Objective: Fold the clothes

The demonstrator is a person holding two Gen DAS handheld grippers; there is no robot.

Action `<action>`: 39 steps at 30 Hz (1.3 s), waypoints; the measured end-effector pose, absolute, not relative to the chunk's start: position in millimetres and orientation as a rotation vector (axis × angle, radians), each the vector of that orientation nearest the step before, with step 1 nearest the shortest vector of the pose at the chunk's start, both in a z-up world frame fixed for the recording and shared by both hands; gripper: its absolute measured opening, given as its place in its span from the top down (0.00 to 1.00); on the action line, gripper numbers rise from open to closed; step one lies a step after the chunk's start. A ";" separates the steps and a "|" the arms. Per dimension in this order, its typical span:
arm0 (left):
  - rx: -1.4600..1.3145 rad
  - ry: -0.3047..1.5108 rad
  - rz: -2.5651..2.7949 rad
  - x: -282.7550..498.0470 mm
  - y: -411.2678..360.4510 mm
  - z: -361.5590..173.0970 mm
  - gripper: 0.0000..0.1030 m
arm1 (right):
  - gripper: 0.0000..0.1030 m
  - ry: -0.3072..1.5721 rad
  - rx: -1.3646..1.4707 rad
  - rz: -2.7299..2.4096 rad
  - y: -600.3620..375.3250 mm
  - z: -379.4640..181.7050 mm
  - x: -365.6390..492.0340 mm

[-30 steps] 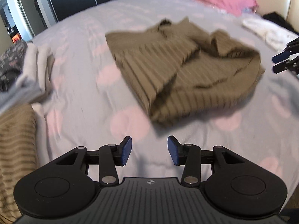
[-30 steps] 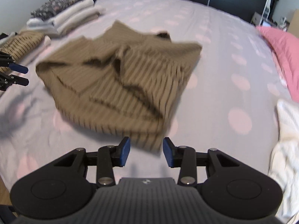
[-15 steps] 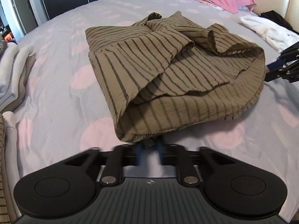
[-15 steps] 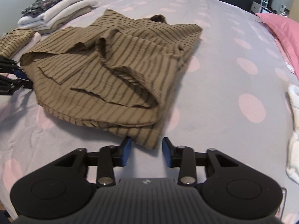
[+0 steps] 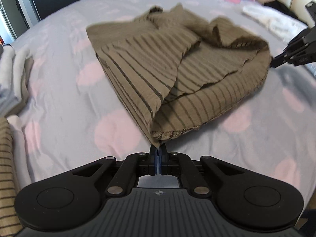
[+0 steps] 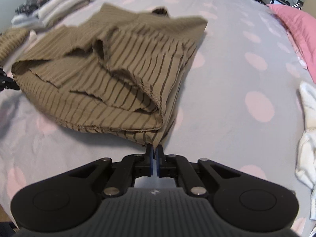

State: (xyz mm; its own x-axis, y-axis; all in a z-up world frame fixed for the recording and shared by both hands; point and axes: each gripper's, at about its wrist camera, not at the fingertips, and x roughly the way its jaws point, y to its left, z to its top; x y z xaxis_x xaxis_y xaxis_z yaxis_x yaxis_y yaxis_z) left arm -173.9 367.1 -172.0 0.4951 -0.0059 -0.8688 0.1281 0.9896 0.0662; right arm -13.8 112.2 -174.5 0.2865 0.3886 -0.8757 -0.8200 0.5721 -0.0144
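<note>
Your left gripper (image 5: 158, 148) is pinched tight on the nearest corner of the striped olive garment (image 5: 177, 75), the hemmed tip drawn up between its blue pads. Your right gripper (image 6: 154, 148) is clamped the same way on the opposite near corner of that garment (image 6: 110, 75), its jaws pressed together with only cloth between them.

Take the garment as your landmark. It lies half folded on the lilac bedsheet with pink dots (image 5: 69, 102), near the middle of the bed, several layers stacked and rumpled, a loose flap curling up on top. In the left wrist view, your other gripper (image 5: 276, 61) shows at the garment's right edge, touching the hem there. In the right wrist view, part of the left gripper is just visible at the garment's left edge.

To the garment's left in the left wrist view sits a stack of folded clothes (image 5: 11, 75), and nearer you a second striped piece (image 5: 6, 167). Beyond the garment to the right lies a white cloth (image 5: 272, 19), blurred. Farther still, a pink pillow (image 6: 296, 23) rests at the head of the bed.
</note>
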 end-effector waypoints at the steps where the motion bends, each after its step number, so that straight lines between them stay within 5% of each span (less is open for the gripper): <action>1: 0.121 1.061 -0.080 -172.8 367.8 -174.2 1.00 | 0.97 0.980 -0.534 0.853 111.0 -177.4 -14.2; 10: 0.229 1.086 -0.001 -194.8 363.6 -154.7 0.99 | 0.89 0.931 -0.581 0.802 94.8 -162.7 -24.1; 11: 0.255 1.062 -0.004 -199.1 358.9 -148.3 0.96 | 0.85 0.894 -0.603 0.825 97.7 -158.0 -33.1; 13: 0.328 1.013 -0.014 -208.1 344.3 -137.7 0.83 | 0.60 0.817 -0.648 0.871 103.8 -149.8 -50.9; 16: 0.460 0.955 -0.052 -218.9 319.2 -130.1 0.59 | 0.54 0.704 -0.755 0.937 116.4 -146.2 -78.1; 22: 0.725 0.895 -0.058 -221.9 285.8 -150.3 0.54 | 0.44 0.559 -0.962 0.966 131.6 -164.6 -109.0; 25: 0.846 0.874 -0.044 -221.3 276.5 -168.3 0.53 | 0.22 0.460 -1.070 0.964 135.8 -178.7 -118.5; 39: 1.181 0.757 -0.011 -205.4 256.9 -231.0 0.54 | 0.30 0.242 -1.232 0.930 159.2 -209.8 -126.7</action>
State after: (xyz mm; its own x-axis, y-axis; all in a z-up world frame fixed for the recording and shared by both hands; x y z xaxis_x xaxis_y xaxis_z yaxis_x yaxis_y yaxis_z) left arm -205.4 256.9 -231.0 0.7572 0.3711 -0.5376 0.3860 0.4097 0.8265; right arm -126.7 159.2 -209.8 0.6248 0.4740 -0.6205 -0.7163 0.0318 -0.6970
